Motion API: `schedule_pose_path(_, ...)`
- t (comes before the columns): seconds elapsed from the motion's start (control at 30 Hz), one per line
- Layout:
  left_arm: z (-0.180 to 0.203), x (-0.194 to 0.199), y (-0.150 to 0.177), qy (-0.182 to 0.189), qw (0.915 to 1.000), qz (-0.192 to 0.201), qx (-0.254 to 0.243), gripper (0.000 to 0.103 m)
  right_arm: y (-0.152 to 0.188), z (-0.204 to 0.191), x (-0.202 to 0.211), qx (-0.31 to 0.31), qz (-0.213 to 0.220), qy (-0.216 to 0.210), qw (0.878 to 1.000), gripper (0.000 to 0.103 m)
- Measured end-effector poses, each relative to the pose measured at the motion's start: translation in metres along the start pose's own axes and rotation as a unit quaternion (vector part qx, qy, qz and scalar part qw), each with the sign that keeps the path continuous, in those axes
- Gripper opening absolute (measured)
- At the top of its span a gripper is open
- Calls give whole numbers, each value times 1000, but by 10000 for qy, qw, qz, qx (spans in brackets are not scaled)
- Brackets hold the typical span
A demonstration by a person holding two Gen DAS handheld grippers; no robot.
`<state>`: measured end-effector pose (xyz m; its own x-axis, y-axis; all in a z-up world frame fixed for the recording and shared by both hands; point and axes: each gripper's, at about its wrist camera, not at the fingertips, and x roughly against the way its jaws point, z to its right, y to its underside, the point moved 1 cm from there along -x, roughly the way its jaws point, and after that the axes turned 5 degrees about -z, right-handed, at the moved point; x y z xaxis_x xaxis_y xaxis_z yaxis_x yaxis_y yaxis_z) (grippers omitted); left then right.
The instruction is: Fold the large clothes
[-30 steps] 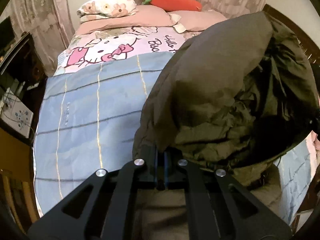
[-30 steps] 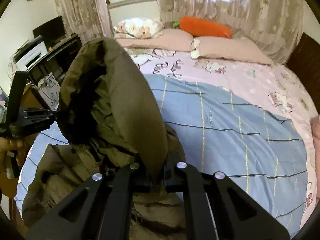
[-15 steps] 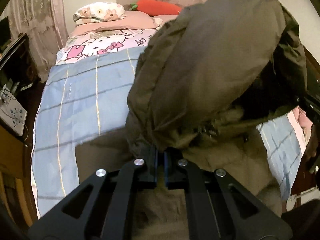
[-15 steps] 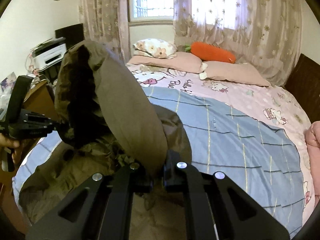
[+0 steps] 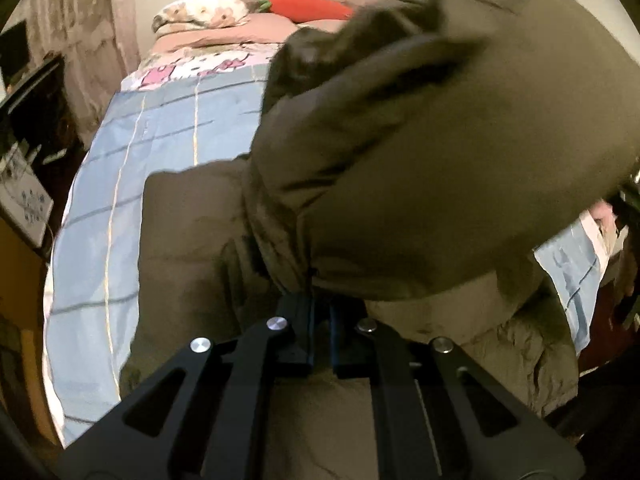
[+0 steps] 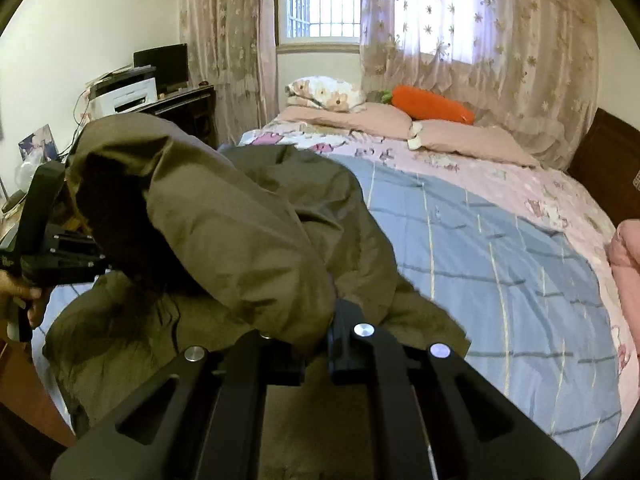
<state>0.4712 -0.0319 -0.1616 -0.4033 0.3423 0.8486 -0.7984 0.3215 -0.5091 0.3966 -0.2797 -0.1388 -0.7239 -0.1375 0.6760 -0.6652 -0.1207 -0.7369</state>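
Nearest the left wrist camera, the left gripper (image 5: 320,312) has its jaws pinched tight on a fold of the olive-green coat (image 5: 420,168), the cloth rising from between the pads and billowing up and to the right until it fills most of that view. The right gripper (image 6: 318,336) is likewise clamped on the coat (image 6: 240,232); its black fingers bite into a thick fold just ahead of the lens, and the fabric arches away to the left as a raised hump with a dark hollow under it. At the far left of the right wrist view the left gripper (image 6: 105,261) appears side on, gripped by a hand (image 6: 18,290) and holding the other end of that raised hump, so the lifted part spans between the two grippers. Below it the rest of the coat lies spread on the blue plaid bedspread (image 6: 500,264), at the near end of the bed. Beyond the blue cover comes a pink cartoon-print sheet (image 6: 460,164), then two pink pillows (image 6: 468,140) and a floral pillow (image 6: 328,92) at the head of the bed, with an orange carrot-shaped cushion (image 6: 432,104) resting on them. Farther back hang flowered lace curtains (image 6: 480,40) around a barred window (image 6: 320,0), and on the left a dark desk carries a white printer (image 6: 124,96) and a monitor (image 6: 162,64).
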Motion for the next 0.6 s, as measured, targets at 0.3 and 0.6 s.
schedule_pose_path(0.3,-34,-18,34,-46,9981,-334,516,20,56,-16,-33,-9,-541,145,9984,11)
schedule_pose_path(0.6,-69,48,61,-103,9968,111,787,101,68,9,18,-945,-779,-261,9921,102)
